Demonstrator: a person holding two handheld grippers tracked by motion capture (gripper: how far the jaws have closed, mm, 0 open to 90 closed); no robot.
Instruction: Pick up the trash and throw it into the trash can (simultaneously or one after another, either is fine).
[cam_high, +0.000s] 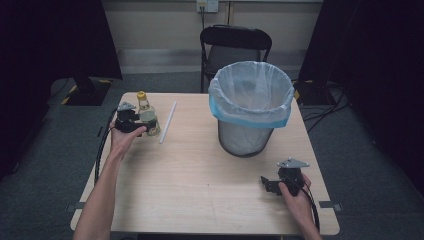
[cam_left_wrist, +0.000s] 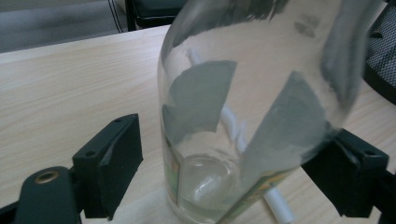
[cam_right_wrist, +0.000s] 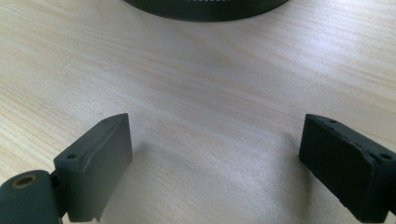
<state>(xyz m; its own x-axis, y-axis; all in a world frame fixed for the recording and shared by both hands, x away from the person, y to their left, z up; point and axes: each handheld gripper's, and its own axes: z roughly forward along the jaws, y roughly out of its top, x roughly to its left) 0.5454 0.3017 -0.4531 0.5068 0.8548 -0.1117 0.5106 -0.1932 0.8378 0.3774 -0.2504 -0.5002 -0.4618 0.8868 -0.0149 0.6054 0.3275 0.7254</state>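
Observation:
A clear glass bottle (cam_high: 147, 115) with a yellow cap and a label stands on the wooden table (cam_high: 200, 170) near its far left corner. My left gripper (cam_high: 136, 122) is open around the bottle's lower body. In the left gripper view the bottle (cam_left_wrist: 243, 107) stands between the jaws of this gripper (cam_left_wrist: 229, 156); the left jaw is a gap away from the glass, the right jaw is at or very near it. My right gripper (cam_high: 272, 182) hovers low over bare wood near the front right, open and empty (cam_right_wrist: 215, 154).
A white straw (cam_high: 168, 121) lies just right of the bottle, seen behind it too (cam_left_wrist: 280, 209). A mesh bin (cam_high: 251, 107) lined with a white bag stands at the back right; its base (cam_right_wrist: 205, 8) lies ahead of my right gripper. A black chair (cam_high: 235, 45) stands behind the table.

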